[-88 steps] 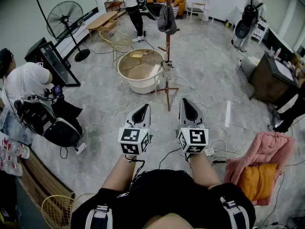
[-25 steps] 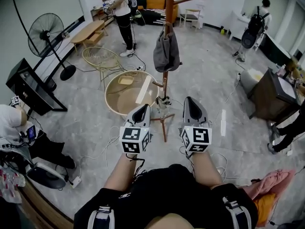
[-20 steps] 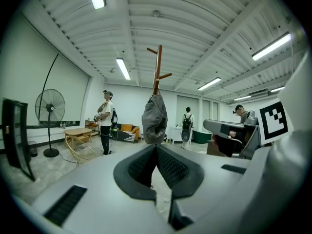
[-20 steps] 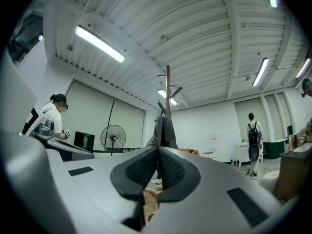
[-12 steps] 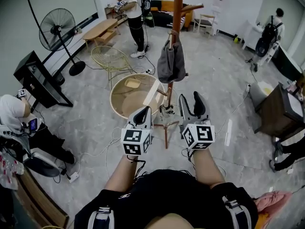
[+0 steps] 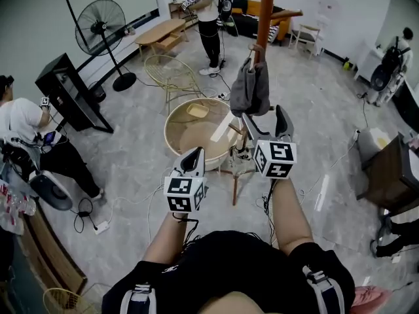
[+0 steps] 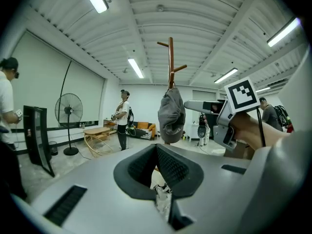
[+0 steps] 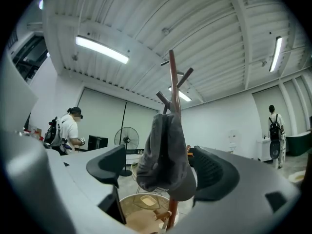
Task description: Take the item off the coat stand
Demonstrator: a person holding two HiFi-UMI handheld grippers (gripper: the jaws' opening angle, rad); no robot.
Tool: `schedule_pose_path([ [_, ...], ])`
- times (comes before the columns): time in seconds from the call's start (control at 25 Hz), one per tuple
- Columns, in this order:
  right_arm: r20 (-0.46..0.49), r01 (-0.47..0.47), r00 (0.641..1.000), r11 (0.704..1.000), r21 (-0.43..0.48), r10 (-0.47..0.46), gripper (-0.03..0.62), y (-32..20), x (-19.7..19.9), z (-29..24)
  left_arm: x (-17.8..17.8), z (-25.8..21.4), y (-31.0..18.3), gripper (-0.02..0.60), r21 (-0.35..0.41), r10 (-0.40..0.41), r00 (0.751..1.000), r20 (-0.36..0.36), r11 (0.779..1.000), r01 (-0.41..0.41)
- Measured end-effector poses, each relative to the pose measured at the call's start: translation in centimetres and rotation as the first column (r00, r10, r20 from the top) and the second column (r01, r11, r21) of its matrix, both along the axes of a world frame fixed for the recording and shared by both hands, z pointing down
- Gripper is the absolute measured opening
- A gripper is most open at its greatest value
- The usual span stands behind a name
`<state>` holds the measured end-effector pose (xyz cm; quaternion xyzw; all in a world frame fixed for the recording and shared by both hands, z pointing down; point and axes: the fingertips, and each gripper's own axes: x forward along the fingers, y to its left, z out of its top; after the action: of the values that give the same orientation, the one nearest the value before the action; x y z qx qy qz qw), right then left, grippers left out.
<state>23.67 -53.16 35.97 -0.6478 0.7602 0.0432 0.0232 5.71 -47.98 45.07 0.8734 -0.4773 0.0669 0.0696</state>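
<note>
A grey cap [image 6: 251,90] hangs from a peg of the wooden coat stand [image 6: 266,12]. My right gripper [image 6: 264,118] is raised just below and in front of the cap, and its jaws are opening. In the right gripper view the cap [image 8: 163,155] hangs in the gap of the right gripper [image 8: 161,165], with the pads off it; the stand [image 8: 172,82] rises behind. My left gripper [image 6: 194,154] stays lower, shut and empty. The left gripper view shows the left gripper [image 7: 157,152], the cap [image 7: 171,115] and the right gripper [image 7: 202,106] beside it.
A round beige tub [image 6: 177,120] stands at the stand's foot. A wire chair [image 6: 167,74], a floor fan [image 6: 101,25] and a black box [image 6: 65,87] are to the left. People stand around the room. Cables cross the floor; a dark desk [image 6: 393,175] is at right.
My right gripper has risen and gone forward up to the cap, and its jaws have spread apart. The stand has come closer. The left gripper has stayed low and shut.
</note>
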Motion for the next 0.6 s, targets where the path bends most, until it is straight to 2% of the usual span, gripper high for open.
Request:
schedule_pose_path([
  [0.16,-0.012,0.029,0.999,0.999,-0.018,-0.029,0.479,-3.4,-0.8,-0.5,-2.3,0.0,-0.1,0.015,-0.005,-0.078,0.997,0.006,0.997,0.078],
  [0.28,-0.026,0.013,1.000,1.000,-0.029,-0.014,0.515,-5.5,-0.6,-0.7,-3.4,0.2,-0.1,0.015,-0.011,-0.110,0.994,0.013,0.994,0.110],
  [0.44,-0.054,-0.013,0.999,0.995,-0.096,0.008,0.515,-7.9,-0.7,0.1,-5.3,0.4,0.2,0.015,-0.023,-0.163,0.986,0.024,0.986,0.163],
  [0.48,-0.060,-0.023,0.998,0.991,-0.131,0.015,0.500,-8.4,-0.7,0.7,-5.7,0.5,0.3,0.015,-0.025,-0.175,0.984,0.027,0.984,0.176],
  [0.52,-0.065,-0.041,0.997,0.986,-0.163,0.031,0.456,-8.8,-0.5,1.2,-6.1,0.6,0.3,0.015,-0.027,-0.186,0.982,0.029,0.982,0.186],
  [0.6,-0.068,-0.084,0.995,0.975,-0.206,0.072,0.309,-9.5,-0.1,1.7,-6.8,0.7,0.4,0.015,-0.030,-0.202,0.979,0.031,0.979,0.203],
])
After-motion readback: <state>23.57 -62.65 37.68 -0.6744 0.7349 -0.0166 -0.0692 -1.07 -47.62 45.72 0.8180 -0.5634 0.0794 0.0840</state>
